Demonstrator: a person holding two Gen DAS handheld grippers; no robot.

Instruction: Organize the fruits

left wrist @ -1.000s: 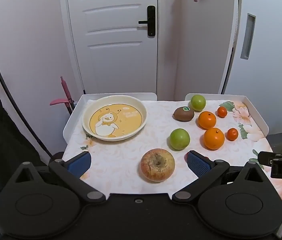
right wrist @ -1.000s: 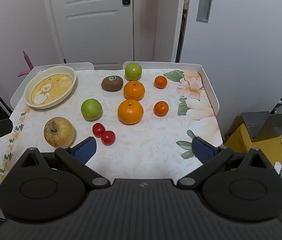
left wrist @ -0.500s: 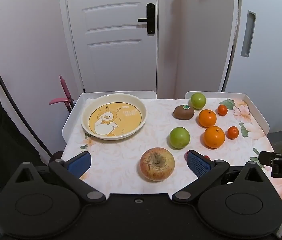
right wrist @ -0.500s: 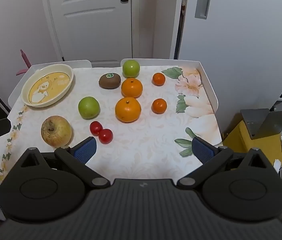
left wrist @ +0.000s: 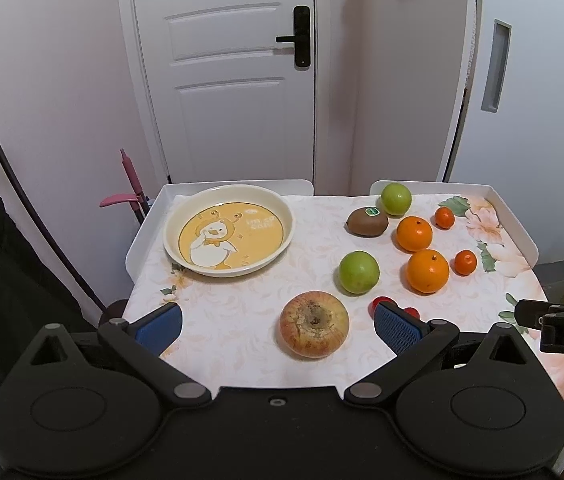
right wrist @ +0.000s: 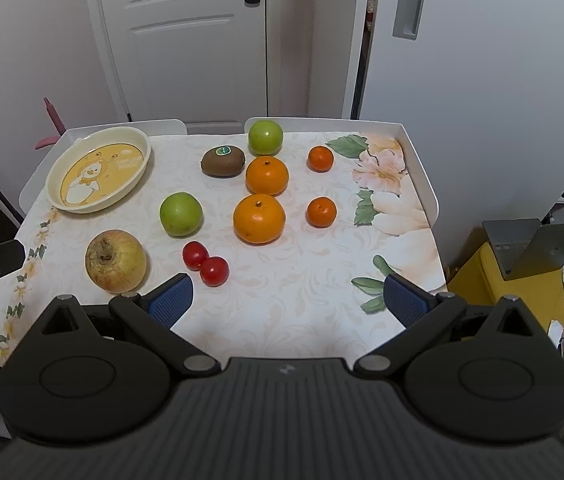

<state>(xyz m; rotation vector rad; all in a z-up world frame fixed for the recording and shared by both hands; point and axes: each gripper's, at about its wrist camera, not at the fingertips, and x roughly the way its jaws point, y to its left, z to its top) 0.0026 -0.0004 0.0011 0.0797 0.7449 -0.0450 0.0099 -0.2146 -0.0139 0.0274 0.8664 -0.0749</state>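
A yellow duck plate lies empty at the table's far left. A large reddish apple sits near the front, between my left gripper's open fingers but farther out. Two green apples, a kiwi, two oranges, two small tangerines and two cherry tomatoes lie on the right half. My right gripper is open and empty above the front edge.
The table has a floral cloth and white raised rims. A white door and walls stand behind it. A yellow box with a grey laptop sits on the floor to the right. A pink handle leans at the far left.
Both grippers have drawn back and risen slightly, so the table looks a little farther away. Nothing on the table has moved. Both stay open.
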